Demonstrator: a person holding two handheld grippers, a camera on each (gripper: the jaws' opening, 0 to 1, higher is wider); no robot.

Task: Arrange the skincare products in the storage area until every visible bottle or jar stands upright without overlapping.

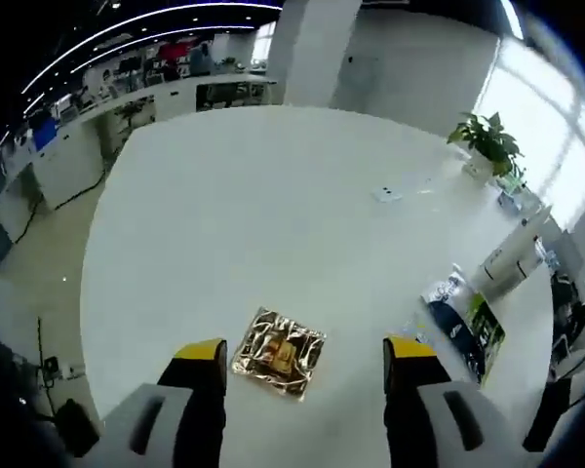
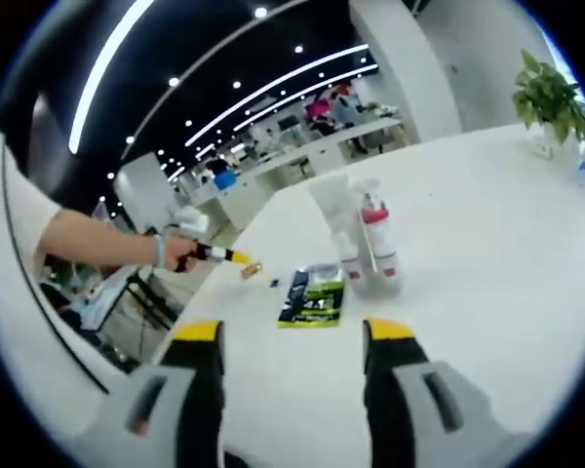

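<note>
Left gripper view: left gripper (image 1: 305, 366), jaws spread wide, nothing held. Gold sachet (image 1: 279, 353) lying flat on white table (image 1: 273, 205), seen between the jaw tips. Green-and-black pouch (image 1: 465, 324) lying flat to the right; white bottles (image 1: 512, 255) beyond it; plant (image 1: 487, 144) at the far edge.

Right gripper view: right gripper (image 2: 294, 336), jaws spread wide, nothing held. Pouch (image 2: 313, 293) flat ahead; two bottles (image 2: 366, 239) upright just behind it. Other gripper seen at left, beside the sachet (image 2: 251, 268).
</note>
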